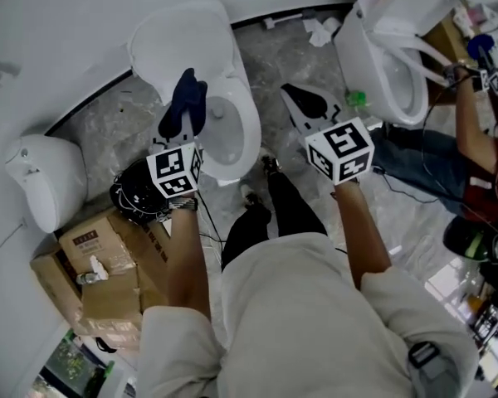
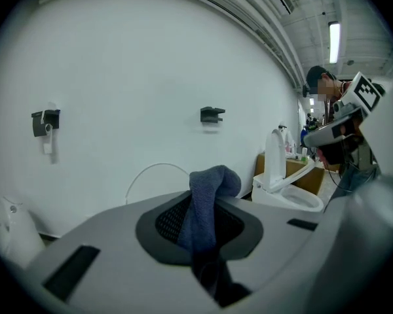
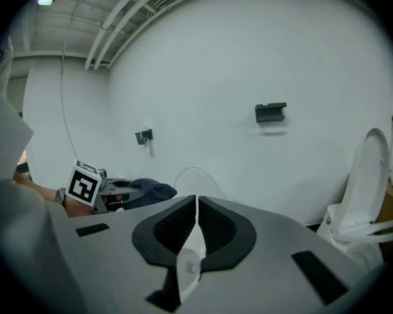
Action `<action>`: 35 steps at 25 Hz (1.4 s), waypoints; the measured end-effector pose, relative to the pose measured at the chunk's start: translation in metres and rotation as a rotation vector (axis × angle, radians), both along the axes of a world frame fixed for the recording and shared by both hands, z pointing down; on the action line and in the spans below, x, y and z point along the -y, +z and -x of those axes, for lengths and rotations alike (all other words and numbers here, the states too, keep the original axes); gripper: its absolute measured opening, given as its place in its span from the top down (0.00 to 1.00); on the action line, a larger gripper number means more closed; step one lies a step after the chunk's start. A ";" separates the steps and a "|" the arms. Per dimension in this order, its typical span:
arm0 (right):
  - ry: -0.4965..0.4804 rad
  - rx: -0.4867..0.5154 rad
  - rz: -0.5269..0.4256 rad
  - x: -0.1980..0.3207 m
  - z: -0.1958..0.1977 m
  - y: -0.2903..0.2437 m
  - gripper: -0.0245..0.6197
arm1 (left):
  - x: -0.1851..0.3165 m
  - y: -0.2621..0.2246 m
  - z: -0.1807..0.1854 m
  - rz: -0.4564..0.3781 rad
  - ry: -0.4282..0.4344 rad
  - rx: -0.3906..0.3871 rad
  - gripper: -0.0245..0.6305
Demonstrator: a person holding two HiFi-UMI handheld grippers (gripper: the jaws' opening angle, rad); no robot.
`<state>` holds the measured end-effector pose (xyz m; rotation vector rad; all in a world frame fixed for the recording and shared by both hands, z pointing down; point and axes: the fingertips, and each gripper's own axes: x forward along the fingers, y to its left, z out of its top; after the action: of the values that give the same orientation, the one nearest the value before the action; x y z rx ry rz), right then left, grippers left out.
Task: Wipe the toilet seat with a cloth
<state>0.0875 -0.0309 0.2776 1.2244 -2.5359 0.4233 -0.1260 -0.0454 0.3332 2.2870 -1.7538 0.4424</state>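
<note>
A white toilet stands ahead of me with its lid [image 1: 181,41] raised and its seat [image 1: 242,133] down over the bowl. My left gripper [image 1: 185,113] [image 2: 203,222] hangs over the seat's left side, shut on a dark blue cloth [image 1: 187,98] [image 2: 207,198]. The cloth pokes up between the pads and folds over at the top. My right gripper [image 1: 309,102] [image 3: 195,222] is held to the right of the toilet over the floor. Its jaws are shut together and hold nothing. In the right gripper view the cloth [image 3: 144,190] shows at the left, beside the left gripper's marker cube [image 3: 85,183].
A second toilet [image 1: 392,60] [image 2: 285,185] stands at the right, and another person's arm [image 1: 473,131] reaches toward it. At the left are a white wall fixture [image 1: 43,177], a black bundle [image 1: 137,193] and cardboard boxes [image 1: 100,264]. My legs [image 1: 270,210] stand before the bowl.
</note>
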 end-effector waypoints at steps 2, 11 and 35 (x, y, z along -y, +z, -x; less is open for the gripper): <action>-0.012 0.001 -0.023 -0.002 0.001 -0.016 0.91 | -0.007 -0.017 -0.001 -0.014 -0.007 -0.013 0.90; -0.053 0.003 -0.133 -0.022 0.017 -0.086 0.91 | -0.042 -0.092 0.010 -0.098 -0.039 -0.023 0.90; -0.114 0.018 -0.376 -0.110 0.063 -0.203 0.91 | -0.157 -0.261 0.010 -0.432 0.029 0.028 0.90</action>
<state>0.0246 0.0788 0.0748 1.1875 -2.7669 -0.0747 -0.1361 0.1114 0.0717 2.6008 -1.9909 0.1041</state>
